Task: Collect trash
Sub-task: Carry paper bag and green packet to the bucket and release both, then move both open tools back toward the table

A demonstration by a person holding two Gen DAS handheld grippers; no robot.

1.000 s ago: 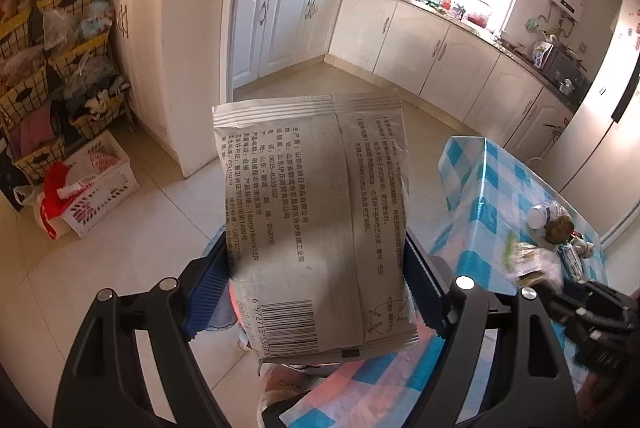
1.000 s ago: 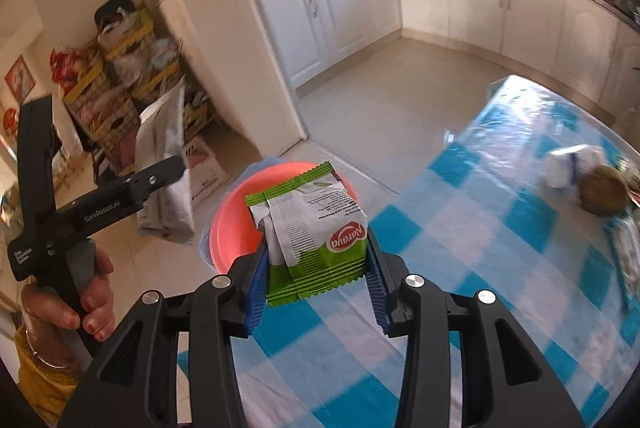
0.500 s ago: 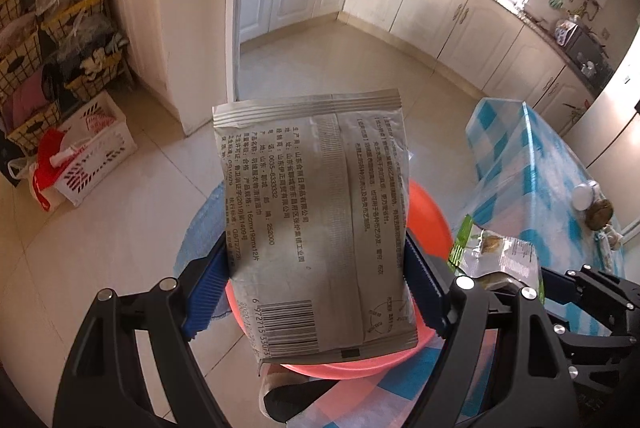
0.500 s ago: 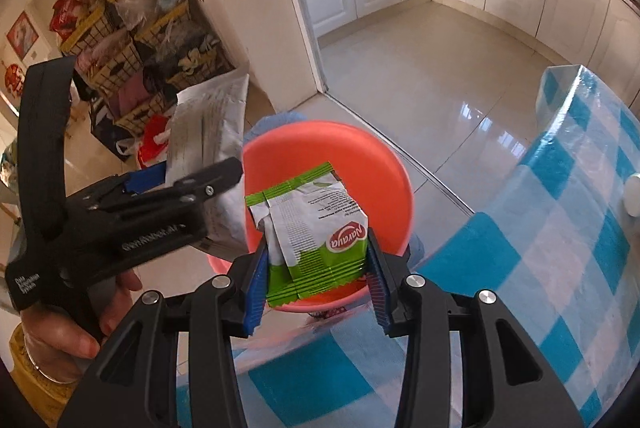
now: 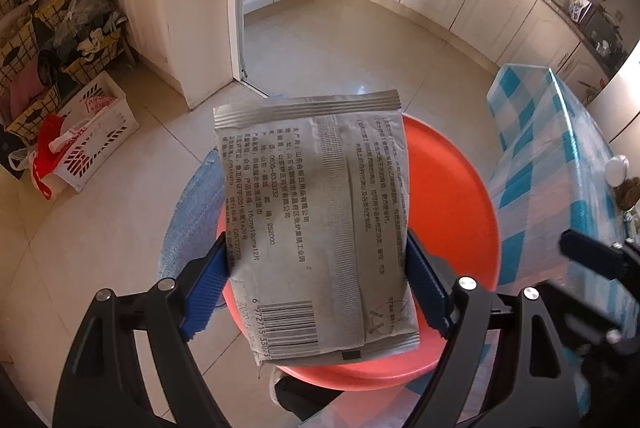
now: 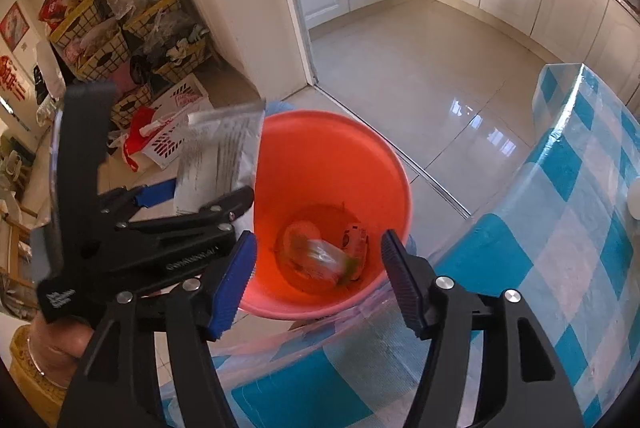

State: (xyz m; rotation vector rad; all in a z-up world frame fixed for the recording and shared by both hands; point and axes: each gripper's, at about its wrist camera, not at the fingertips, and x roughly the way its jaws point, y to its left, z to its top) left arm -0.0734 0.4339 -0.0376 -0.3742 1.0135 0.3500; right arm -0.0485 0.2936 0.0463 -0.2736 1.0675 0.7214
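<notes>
R tool (image 6: 318, 278), jaws just sprung apart w/ nothing between, hangs over orange bin (image 6: 394, 163) low-centre, green wrapper (image 6: 320, 256) on its bottom; L tool (image 5: 316, 288) clamps grey packet (image 5: 316, 224) mid-frame.

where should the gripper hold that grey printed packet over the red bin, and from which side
Across its lower half, by the two long side edges, coming from the barcode end. The grey packet is flat and stands upright above the red bin, so pads on both edges hold it steady. The left gripper grips it just so. The right gripper has just opened and holds nothing.
</notes>
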